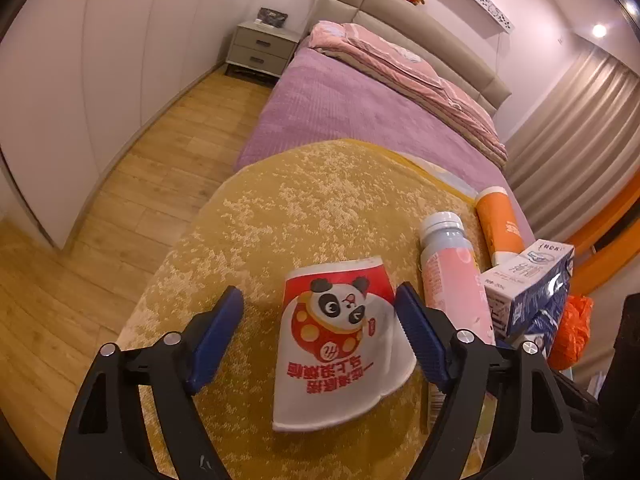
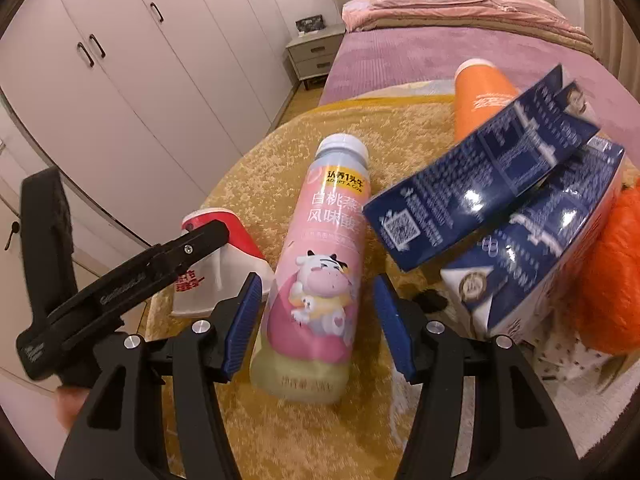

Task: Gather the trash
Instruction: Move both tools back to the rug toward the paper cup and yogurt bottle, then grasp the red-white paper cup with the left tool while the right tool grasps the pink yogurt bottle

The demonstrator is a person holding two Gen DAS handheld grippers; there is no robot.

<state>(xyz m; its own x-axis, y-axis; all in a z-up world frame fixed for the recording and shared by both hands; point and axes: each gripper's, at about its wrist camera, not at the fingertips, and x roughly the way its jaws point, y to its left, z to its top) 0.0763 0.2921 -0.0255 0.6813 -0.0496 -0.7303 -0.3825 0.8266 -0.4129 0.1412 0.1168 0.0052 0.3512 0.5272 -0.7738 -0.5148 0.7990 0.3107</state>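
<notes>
While both grippers tilt down over the yellow blanket [image 1: 304,208] spread on the foot of the bed [image 1: 336,104], each has one piece of trash lined up ahead of its jaws. Left gripper [image 1: 320,336]: its jaws stand wide open around the flattened paper cup [image 1: 340,344] with the panda print, which lies on the blanket between the blue pads; the right pad sits just beside the cup's edge, the left pad stands clear of it, and nothing is held. Right gripper [image 2: 316,320]: its jaws are partly open on either side of the lower half of the pink yogurt bottle [image 2: 320,264], which lies on its side with the cap pointing away; the left pad is just beside the bottle's wall, and whether it touches I cannot tell, while the right pad stands apart. Beside the bottle lie two blue milk cartons [image 2: 500,184], an orange cup [image 2: 480,96] and an orange plastic bag [image 2: 612,280]
</notes>
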